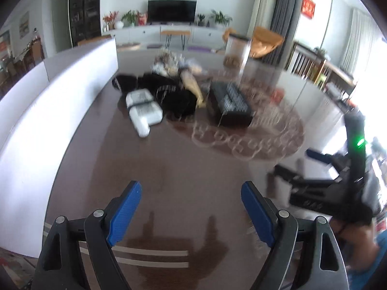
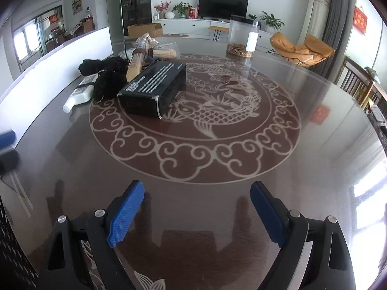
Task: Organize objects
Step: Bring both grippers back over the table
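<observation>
Both grippers hover empty above a round glossy brown worktop [image 2: 314, 101] printed with a pale fish-and-cloud medallion. The left gripper [image 1: 191, 195] has its blue-padded jaws spread wide with only bare worktop between them, and the right gripper [image 2: 197, 199] is likewise spread wide with nothing held. In the left wrist view, which is blurred, the right gripper also shows at the right edge as a dark shape with a green light, held in a hand [image 1: 355, 236]. The things to be organized sit clustered on the far left part of the worktop, well apart from both grippers. A black rectangular box [image 2: 154, 88] with white print lies flat, overlapping the medallion's edge. Just beside it on its left is a heap of black fabric [image 2: 108, 82], and a white bottle [image 2: 78, 96] lies on its side at the near-left edge of that heap. A long packet of pale sticks with a brown band [image 2: 135, 65] leans across the fabric and touches the box's far end. Behind it lie crinkled clear bags [image 2: 167, 52]. A tall clear jar [image 2: 243, 36] with a black lid and brownish contents at its bottom stands upright alone at the far side of the worktop. A white partition [image 2: 60, 65] runs along the worktop's left side.
</observation>
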`<action>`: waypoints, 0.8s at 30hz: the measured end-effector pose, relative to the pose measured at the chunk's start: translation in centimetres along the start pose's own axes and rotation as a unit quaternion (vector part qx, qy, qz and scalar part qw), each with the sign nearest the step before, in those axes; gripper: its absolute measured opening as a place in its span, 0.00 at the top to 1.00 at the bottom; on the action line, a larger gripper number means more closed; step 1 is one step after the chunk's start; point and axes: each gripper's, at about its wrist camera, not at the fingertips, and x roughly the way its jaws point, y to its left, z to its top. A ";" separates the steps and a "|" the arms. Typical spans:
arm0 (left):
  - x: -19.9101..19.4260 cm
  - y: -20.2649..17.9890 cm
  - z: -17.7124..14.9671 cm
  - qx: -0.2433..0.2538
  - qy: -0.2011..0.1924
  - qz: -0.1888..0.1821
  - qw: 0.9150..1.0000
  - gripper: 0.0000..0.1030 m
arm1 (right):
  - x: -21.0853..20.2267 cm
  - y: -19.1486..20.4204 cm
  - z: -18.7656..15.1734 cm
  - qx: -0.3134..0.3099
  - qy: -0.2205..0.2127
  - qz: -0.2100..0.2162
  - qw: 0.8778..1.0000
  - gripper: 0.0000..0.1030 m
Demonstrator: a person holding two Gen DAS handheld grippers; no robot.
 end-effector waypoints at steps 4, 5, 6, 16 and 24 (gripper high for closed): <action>1.8 0.8 -0.4 -0.015 0.024 0.017 0.999 0.18 | 0.0 0.3 0.0 -0.010 0.000 -0.002 1.000 0.13; 2.0 1.1 -0.5 -0.020 0.025 0.020 0.999 0.18 | -0.1 0.4 0.0 -0.010 0.002 -0.001 1.000 0.12; 2.3 1.3 -0.6 -0.023 0.028 0.025 0.999 0.18 | -0.1 0.3 0.0 -0.009 0.001 -0.002 1.000 0.11; 3.5 2.4 -1.3 -0.046 0.045 0.052 0.997 0.19 | 0.0 0.3 0.1 -0.006 0.008 -0.013 1.000 0.02; 3.6 1.9 -1.5 -0.028 0.051 0.078 0.995 0.18 | 0.2 -0.3 0.1 0.011 0.018 0.001 1.000 0.00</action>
